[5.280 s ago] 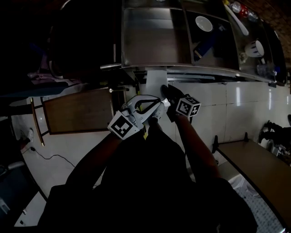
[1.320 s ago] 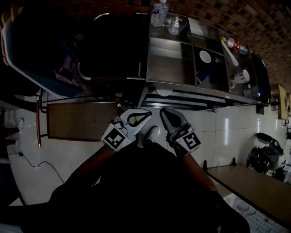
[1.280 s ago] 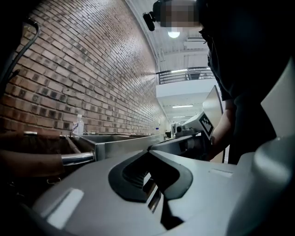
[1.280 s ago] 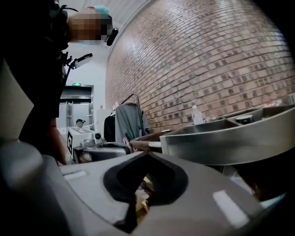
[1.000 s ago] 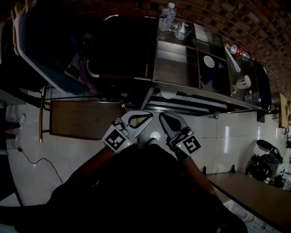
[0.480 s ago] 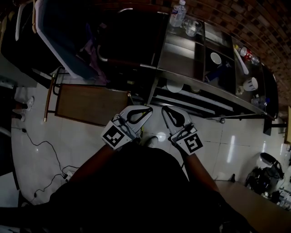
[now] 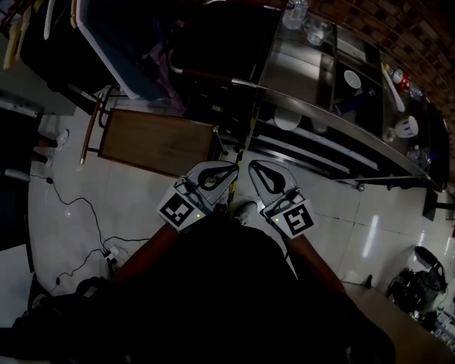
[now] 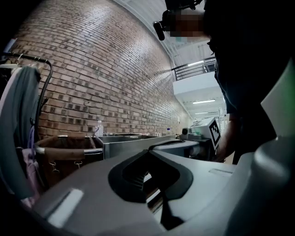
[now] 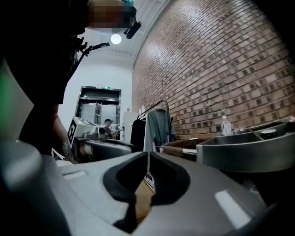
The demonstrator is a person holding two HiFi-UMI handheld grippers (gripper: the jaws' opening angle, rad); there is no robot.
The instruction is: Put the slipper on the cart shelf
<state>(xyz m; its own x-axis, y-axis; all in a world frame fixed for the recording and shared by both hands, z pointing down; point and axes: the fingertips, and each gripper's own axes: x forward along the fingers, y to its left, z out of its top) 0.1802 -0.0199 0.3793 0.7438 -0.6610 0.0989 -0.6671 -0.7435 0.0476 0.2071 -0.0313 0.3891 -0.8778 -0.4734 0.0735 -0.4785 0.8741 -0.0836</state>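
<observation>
The steel cart (image 7: 323,117) stands at the upper right of the head view, its shelves running diagonally. A pale rounded thing (image 7: 288,119) lies on its lower shelf; I cannot tell whether it is the slipper. Both grippers hang close to the person's body, above the white floor and apart from the cart. My left gripper (image 7: 231,169) is shut with nothing in it, and in its own view the jaws (image 8: 150,154) meet at the tips. My right gripper (image 7: 253,167) is shut and empty too, its tips (image 9: 147,154) closed together. A light shoe (image 7: 245,210) shows between them.
A low brown wooden table (image 7: 160,142) stands left of the cart, with a dark hamper (image 7: 128,43) behind it. Cables (image 7: 75,213) and a power strip (image 7: 114,252) lie on the floor at the left. A water bottle (image 7: 295,11) and a bowl (image 7: 352,78) sit on the cart's top.
The grippers have drawn back from the cart's lower shelf to the body. The view has swung so the cart slid up and right, with more floor at the left.
</observation>
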